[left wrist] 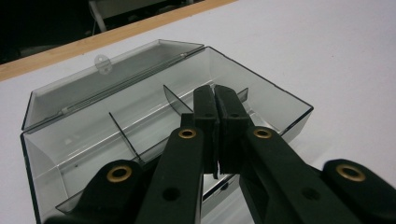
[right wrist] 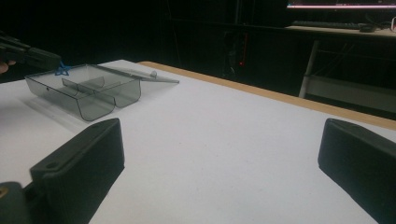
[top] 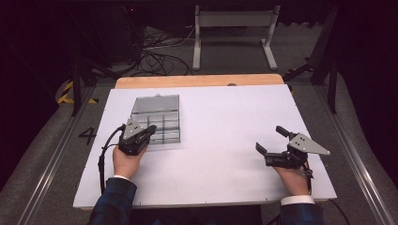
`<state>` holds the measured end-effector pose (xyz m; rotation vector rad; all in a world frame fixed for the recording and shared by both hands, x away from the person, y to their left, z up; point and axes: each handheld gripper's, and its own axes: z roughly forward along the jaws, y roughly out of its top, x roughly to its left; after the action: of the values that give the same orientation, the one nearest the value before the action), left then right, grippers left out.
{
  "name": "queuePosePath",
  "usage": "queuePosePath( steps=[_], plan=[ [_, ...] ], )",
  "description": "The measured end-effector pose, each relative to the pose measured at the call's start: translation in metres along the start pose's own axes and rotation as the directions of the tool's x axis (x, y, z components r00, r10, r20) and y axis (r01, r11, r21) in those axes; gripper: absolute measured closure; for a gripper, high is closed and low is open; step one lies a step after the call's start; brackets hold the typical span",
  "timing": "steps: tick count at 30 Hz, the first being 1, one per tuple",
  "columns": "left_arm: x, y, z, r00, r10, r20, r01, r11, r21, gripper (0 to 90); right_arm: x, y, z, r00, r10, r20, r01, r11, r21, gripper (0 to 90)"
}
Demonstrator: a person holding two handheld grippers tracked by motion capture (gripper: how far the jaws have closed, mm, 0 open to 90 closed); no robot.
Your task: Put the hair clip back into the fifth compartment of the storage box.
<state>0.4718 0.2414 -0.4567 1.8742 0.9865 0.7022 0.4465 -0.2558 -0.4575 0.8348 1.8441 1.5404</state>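
A clear smoky plastic compartment box (top: 162, 123) lies on the white table at the left, its lid (top: 156, 104) folded open at the back. My left gripper (top: 150, 130) hovers over the box's near left part, its jaws pressed together above the dividers (left wrist: 215, 100). In the right gripper view a small blue star-like piece (right wrist: 61, 70) shows just under the left gripper's tips (right wrist: 44, 58); whether it is pinched there I cannot tell. My right gripper (top: 269, 138) rests low over the table at the right, jaws wide apart (right wrist: 219, 154) with nothing between them.
The white sheet (top: 220, 117) covers a wooden tabletop whose far edge (top: 197, 81) shows beyond it. Past the table stand a metal frame (top: 232, 33) and loose cables (top: 159, 58) on the floor. A dark desk (right wrist: 345, 28) stands in the background.
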Motion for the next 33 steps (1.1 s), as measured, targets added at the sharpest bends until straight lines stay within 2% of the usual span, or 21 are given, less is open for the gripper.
queuePosePath(
  steps=[7, 9, 15, 21, 31, 33],
  plan=[
    [-0.001, -0.005, 0.005, 1.0, -0.004, 0.0, 0.004, 0.9996, 0.028, 88.2, 0.0, 0.0, 0.0, 1.0, -0.003, 0.002, 0.003, 1.0, -0.004, 1.1],
    [0.001, -0.005, 0.006, 0.9999, 0.014, -0.005, -0.013, 0.9989, 0.044, 88.2, 0.0, 0.0, -0.001, 1.0, -0.001, 0.001, 0.001, 1.0, -0.004, 1.2],
    [-0.001, -0.008, 0.01, 0.9999, 0.012, -0.007, -0.011, 0.998, 0.063, 88.0, 0.0, 0.0, -0.001, 1.0, -0.005, 0.003, 0.005, 1.0, -0.006, 1.1],
    [-0.001, -0.009, 0.012, 0.9995, 0.029, -0.014, -0.028, 0.9954, 0.091, 87.9, 0.0, 0.0, 0.0, 1.0, -0.004, 0.002, 0.004, 1.0, -0.005, 1.1],
    [0.0, -0.015, 0.013, 0.9991, 0.037, -0.019, -0.035, 0.9938, 0.106, 87.8, 0.0, 0.001, -0.001, 1.0, -0.007, 0.003, 0.007, 0.9999, -0.008, 1.1],
    [0.001, -0.016, 0.013, 0.9995, 0.025, -0.02, -0.023, 0.9939, 0.108, 87.7, 0.0, 0.001, -0.001, 1.0, -0.007, 0.001, 0.007, 1.0, -0.007, 1.1]
  ],
)
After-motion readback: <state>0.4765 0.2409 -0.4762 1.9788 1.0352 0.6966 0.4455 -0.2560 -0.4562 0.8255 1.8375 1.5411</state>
